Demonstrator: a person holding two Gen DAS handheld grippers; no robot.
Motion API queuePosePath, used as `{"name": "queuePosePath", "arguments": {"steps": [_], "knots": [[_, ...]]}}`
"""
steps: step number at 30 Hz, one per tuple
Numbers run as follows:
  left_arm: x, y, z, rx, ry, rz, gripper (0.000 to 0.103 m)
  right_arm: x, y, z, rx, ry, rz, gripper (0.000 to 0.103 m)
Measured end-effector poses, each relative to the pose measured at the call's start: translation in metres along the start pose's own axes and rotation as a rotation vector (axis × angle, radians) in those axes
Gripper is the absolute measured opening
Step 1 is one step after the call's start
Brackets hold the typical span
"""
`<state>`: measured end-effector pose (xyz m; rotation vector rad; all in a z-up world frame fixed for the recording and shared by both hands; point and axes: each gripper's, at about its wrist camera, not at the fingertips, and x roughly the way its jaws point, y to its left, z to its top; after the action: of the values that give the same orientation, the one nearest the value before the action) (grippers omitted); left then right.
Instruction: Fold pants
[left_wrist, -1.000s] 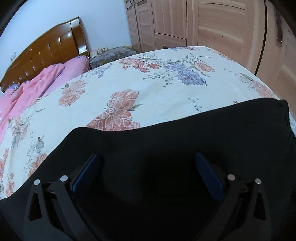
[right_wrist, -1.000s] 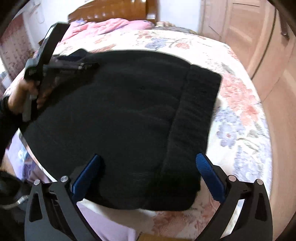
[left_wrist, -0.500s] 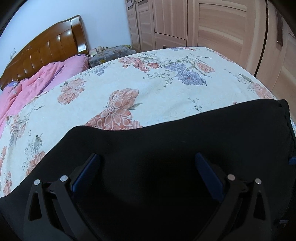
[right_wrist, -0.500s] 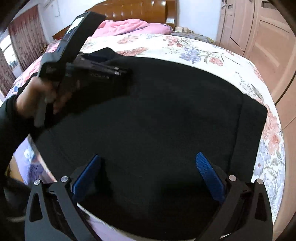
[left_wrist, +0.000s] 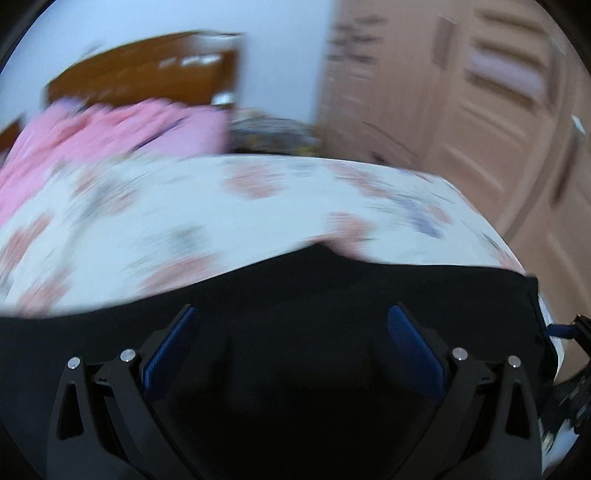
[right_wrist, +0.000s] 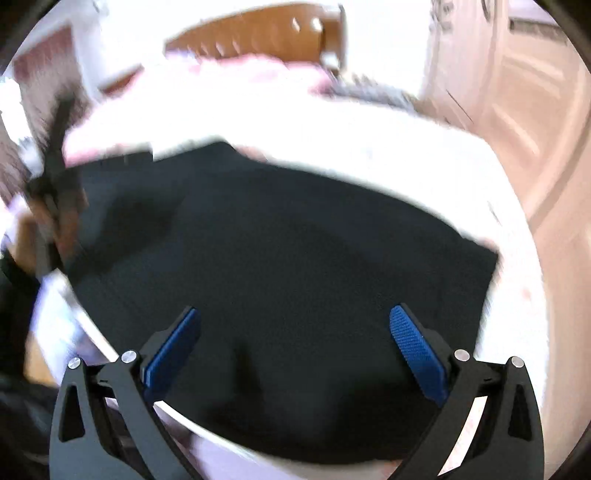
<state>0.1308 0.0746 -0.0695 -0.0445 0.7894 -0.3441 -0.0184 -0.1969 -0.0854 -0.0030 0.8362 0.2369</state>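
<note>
Pants (right_wrist: 280, 258) flat on bed (left_wrist: 184, 206) | fingers (left_wrist: 170, 350) (right_wrist: 417, 350) both spread, empty

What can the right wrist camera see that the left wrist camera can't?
Only the right wrist view shows the person's hand holding the left hand-held gripper at the far left corner of the black pants, and the near edge of the pants. Only the left wrist view shows a bit of the right hand-held gripper at its right edge. Both are blurry and show open blue fingers over the pants, the flowered bedsheet, pink bedding, wooden headboard and wardrobe doors.
</note>
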Motion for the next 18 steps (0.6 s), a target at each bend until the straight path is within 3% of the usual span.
{"name": "queuePosePath", "arguments": {"steps": [4,9,12,13,15,18], "knots": [[-0.023,0.102,-0.021,-0.175,0.035,0.154,0.101,0.051,0.063,0.044,-0.13,0.032,0.004,0.098],[-0.053,0.191,-0.045,-0.281,0.057,0.284,0.101,0.118,0.115,0.07,-0.197,0.11,0.008,0.098],[-0.066,0.224,-0.066,-0.336,0.082,0.239,0.101,0.154,0.116,0.058,-0.157,0.219,-0.038,0.099],[-0.081,0.227,-0.071,-0.344,0.052,0.202,0.101,0.145,0.113,0.055,-0.146,0.165,-0.016,0.099],[-0.121,0.242,-0.081,-0.416,-0.062,0.126,0.101,0.138,0.109,0.055,-0.145,0.186,-0.017,0.098],[-0.183,0.296,-0.102,-0.629,-0.251,0.056,0.101,0.137,0.103,0.053,-0.126,0.187,-0.029,0.099]]}}
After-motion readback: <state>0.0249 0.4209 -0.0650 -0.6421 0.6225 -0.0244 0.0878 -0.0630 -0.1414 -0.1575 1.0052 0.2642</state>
